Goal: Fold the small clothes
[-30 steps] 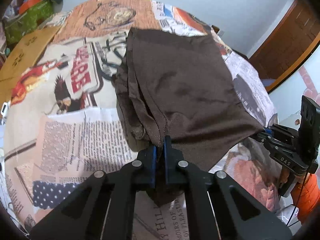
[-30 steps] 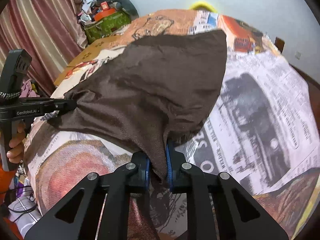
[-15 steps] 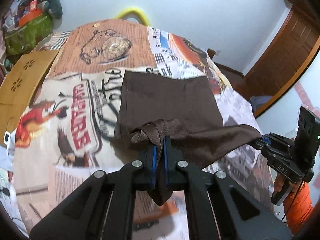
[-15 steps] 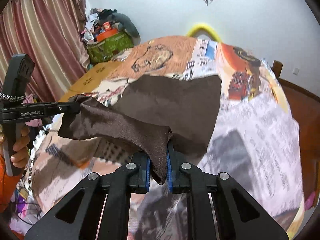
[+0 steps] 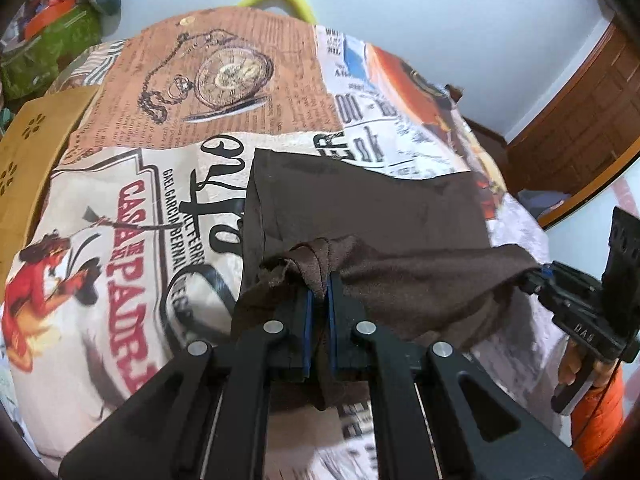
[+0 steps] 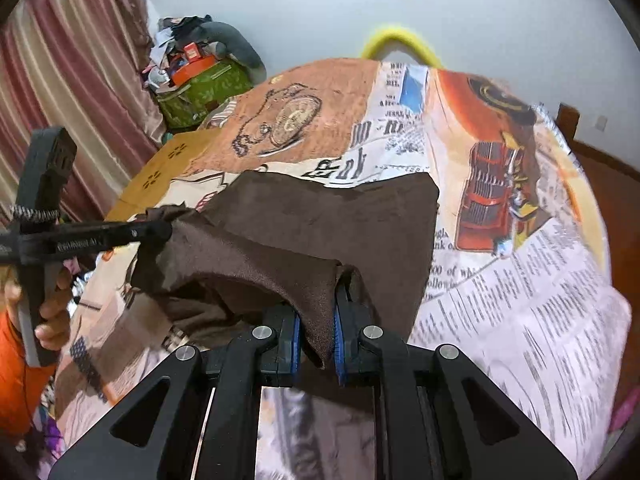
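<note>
A dark brown garment [image 5: 360, 204] lies on a bed with a newspaper-print cover [image 5: 132, 216]. Its far part rests flat; its near edge is lifted and stretched between both grippers. My left gripper [image 5: 318, 300] is shut on the garment's near left corner. My right gripper [image 6: 316, 336] is shut on the near right corner [image 6: 316, 292]. The right gripper also shows at the right of the left wrist view [image 5: 536, 276], and the left gripper at the left of the right wrist view [image 6: 160, 230], each pinching cloth.
A wooden board [image 5: 24, 168] lies along the bed's left side. A green box with clutter [image 6: 200, 84] stands by a striped curtain [image 6: 60, 92]. A yellow hoop [image 6: 400, 40] rises behind the bed. A wooden door [image 5: 580, 120] is at right.
Both grippers have lifted the garment's near edge and carried it forward over the far part, so the flat cloth on the bed looks shorter. Both stay shut on the cloth.
</note>
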A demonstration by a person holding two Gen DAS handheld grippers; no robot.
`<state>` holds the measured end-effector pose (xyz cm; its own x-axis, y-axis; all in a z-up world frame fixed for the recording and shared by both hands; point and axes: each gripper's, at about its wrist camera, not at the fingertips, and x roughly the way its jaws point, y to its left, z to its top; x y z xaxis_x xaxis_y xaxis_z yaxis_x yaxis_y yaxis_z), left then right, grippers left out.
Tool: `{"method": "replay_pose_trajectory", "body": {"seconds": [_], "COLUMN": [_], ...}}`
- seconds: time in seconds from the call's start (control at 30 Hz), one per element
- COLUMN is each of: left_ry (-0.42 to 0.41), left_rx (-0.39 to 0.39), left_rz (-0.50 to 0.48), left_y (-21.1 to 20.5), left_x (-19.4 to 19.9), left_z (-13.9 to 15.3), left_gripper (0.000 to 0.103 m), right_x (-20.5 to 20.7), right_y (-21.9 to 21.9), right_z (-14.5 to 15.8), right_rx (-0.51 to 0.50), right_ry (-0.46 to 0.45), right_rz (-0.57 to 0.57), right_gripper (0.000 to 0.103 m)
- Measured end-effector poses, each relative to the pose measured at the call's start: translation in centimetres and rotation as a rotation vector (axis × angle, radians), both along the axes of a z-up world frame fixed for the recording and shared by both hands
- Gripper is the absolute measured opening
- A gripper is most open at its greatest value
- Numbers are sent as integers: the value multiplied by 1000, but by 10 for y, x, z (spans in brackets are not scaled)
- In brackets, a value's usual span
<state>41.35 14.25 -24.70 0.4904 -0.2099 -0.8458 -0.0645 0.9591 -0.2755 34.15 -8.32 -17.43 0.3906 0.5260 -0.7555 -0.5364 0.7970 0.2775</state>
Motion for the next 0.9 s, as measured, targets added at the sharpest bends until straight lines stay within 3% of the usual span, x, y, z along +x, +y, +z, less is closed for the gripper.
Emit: {"method": "replay_pose_trajectory", "body": {"seconds": [0.2,0.3,0.33,0.43,0.47,0.7,0.9], "left_ry": [22,24,23,-9,-28,-100,-24], "left_rx": [-1,5,15,62,70,91,166], "left_rz": [8,20,20,31,32,39,-29], "left_y": [6,8,8,7,7,10,-6], "left_x": [21,24,24,19,17,-7,-22], "left_z": [-21,-20,-18,-3,3,39,15], "left_gripper": [6,14,20,55,59,67,68], "right_x": [21,27,29,32,32,11,-11], "right_y": [1,0,-2,-10,-14,-41,-34], "right_z": [-20,-23,-23,-16,-11,26,20], "right_rx": [-2,-6,-6,-3,6,79,46], "right_ry": [33,50,59,63,51,-13,-25], "right_rz": [1,-1,-8,-51,-66,-108,-68], "right_gripper": [14,15,19,41,49,52,52]}}
